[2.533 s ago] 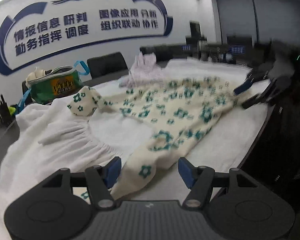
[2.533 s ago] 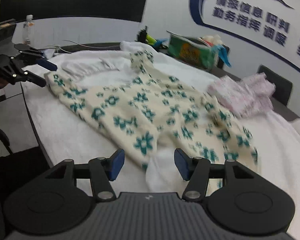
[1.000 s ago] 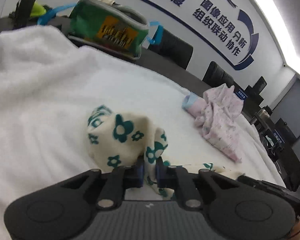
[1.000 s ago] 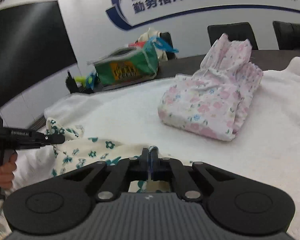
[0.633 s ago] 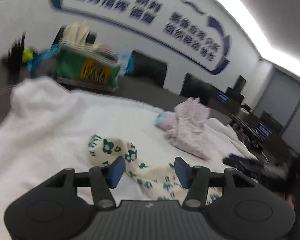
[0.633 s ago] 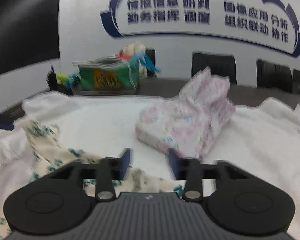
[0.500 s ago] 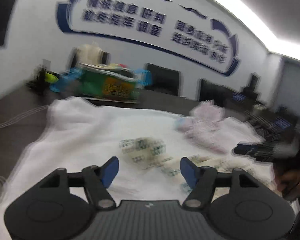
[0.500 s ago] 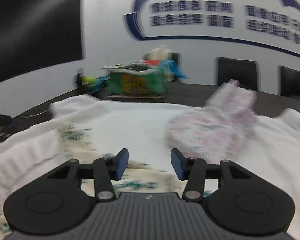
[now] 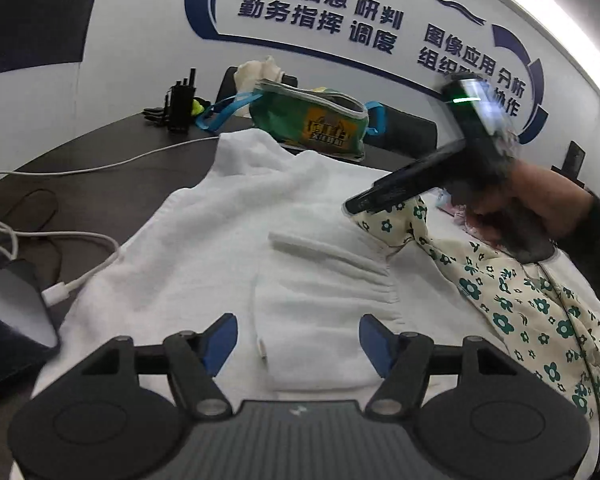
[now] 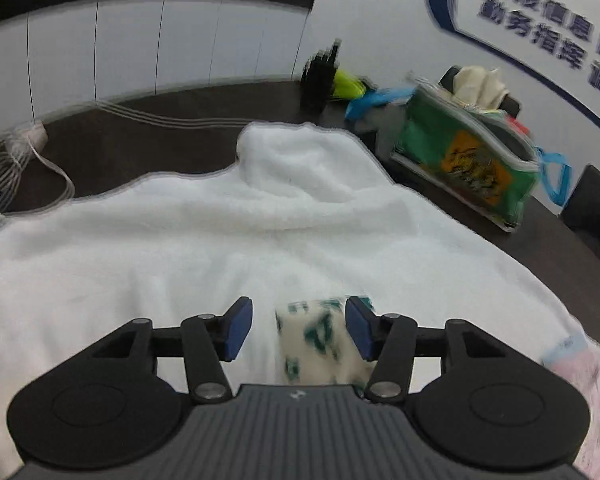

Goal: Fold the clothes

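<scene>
A cream sweater with green flowers (image 9: 516,300) lies on the white towel (image 9: 228,248) at the right of the left wrist view. My left gripper (image 9: 298,338) is open and empty above the towel, left of the sweater. My right gripper (image 10: 298,328) is open, and a sweater cuff (image 10: 320,340) lies between its jaws, close to the right finger. In the left wrist view the right gripper (image 9: 354,206) hovers over that same cuff (image 9: 392,226), held in a hand.
A green bag (image 9: 312,124) with blue straps stands at the back on the dark table (image 9: 100,176). A black radio (image 9: 180,104) stands behind it. White cables (image 9: 52,236) and a phone (image 9: 12,304) lie at the left. A pink folded garment (image 10: 592,392) lies at the right.
Both grippers were shut on the sweater a second ago and have opened. The left has swung away to bare towel; the right has moved over to the sweater's cuff.
</scene>
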`<state>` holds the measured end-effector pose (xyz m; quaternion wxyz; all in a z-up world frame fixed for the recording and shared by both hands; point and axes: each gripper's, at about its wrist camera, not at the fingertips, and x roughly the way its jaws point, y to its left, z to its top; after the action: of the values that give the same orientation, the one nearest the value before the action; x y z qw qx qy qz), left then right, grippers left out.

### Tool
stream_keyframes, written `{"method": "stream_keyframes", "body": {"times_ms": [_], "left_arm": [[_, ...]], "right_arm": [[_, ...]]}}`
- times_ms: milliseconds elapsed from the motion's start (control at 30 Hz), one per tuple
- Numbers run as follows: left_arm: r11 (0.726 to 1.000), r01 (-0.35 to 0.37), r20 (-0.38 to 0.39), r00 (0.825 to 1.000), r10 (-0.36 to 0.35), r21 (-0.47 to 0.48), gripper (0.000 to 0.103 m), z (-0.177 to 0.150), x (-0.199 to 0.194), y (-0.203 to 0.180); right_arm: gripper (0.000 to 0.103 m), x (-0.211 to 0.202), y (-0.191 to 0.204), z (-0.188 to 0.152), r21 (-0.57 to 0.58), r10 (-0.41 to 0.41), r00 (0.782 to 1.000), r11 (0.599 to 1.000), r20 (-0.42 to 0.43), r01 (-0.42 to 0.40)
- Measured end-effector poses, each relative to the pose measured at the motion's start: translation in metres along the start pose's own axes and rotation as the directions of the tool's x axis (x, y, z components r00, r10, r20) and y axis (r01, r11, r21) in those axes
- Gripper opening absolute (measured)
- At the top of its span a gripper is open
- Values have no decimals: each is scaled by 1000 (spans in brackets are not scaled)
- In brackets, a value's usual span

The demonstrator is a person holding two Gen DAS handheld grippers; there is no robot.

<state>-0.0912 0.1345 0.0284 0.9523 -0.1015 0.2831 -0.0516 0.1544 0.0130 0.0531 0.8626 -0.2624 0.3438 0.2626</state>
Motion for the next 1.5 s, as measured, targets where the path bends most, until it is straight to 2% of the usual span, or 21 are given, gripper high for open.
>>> {"method": "stream_keyframes", "body": {"times_ms": [67,133,233,267,300,333,367,467,533,567,633,967,1033,1067,1100,1133,1233,1300,1367,1433,1500], "left_arm": [[1000,28,5,1000,-28,-9,65,-2,1,0],[998,59,9,998,-59,-19,65,-4,2,1],[997,70,10,998,-69,-38,65,-7,3,6],[997,65,12,998,-65,-46,65,-8,2,9],[997,64,16,998,-63,-53,64,-8,1,11],[996,69,23,997,-67,-60,64,-8,-2,14],[995,76,31,997,-74,-66,64,-8,-5,17],[995,61,46,997,-58,-85,64,-5,-11,21],[995,47,50,998,-42,-88,64,-3,-13,22],[995,39,51,998,-34,-90,64,-3,-15,23],[996,29,50,998,-25,-81,64,-2,-19,23],[997,81,46,996,-82,11,66,13,-13,2],[998,67,38,997,-68,15,65,15,-8,-7],[998,57,35,998,-58,13,64,16,-6,-11],[999,52,34,998,-53,10,64,16,-6,-15],[999,54,36,998,-54,8,64,14,-8,-17],[997,68,37,997,-69,25,65,6,-18,-23],[994,100,36,994,-102,54,65,0,-26,-25],[973,209,60,975,-215,95,65,-6,-39,-24],[926,343,66,932,-357,160,68,-11,-50,-27],[867,440,54,885,-463,234,73,-16,-53,-39]], "right_arm": [[58,35,-10,7,56,-105,989,992,-107,112],[57,51,-30,5,150,-102,984,981,-146,124],[4,43,-49,-7,217,77,996,974,-54,-63],[4,33,-48,-9,180,130,992,975,0,-127],[4,11,-38,-18,38,194,973,979,123,-200],[4,-15,-26,-28,-136,276,928,959,250,-249],[4,-30,-17,-34,-225,325,900,937,292,-265],[6,-65,5,-50,-426,442,828,860,345,-282],[18,-72,13,-57,-470,496,807,823,319,-320],[45,-77,9,-59,-460,500,808,824,313,-331],[69,-87,2,-64,-442,506,809,825,300,-353],[69,-128,-23,-106,-406,542,807,809,235,-425],[69,-112,-2,-110,-453,520,834,798,183,-398],[53,-100,8,-111,-470,490,857,802,164,-369],[27,-88,13,-111,-484,474,869,799,144,-356],[5,-77,11,-106,-449,419,892,838,170,-308],[7,-51,-12,-86,-221,202,942,965,268,-144],[11,-49,-17,-86,-212,226,950,960,213,-181],[24,-64,-12,-95,-287,222,951,945,213,-156],[48,-100,-19,-109,-292,209,931,949,298,-120],[59,-148,-38,-132,-237,207,900,964,383,-121]]}}
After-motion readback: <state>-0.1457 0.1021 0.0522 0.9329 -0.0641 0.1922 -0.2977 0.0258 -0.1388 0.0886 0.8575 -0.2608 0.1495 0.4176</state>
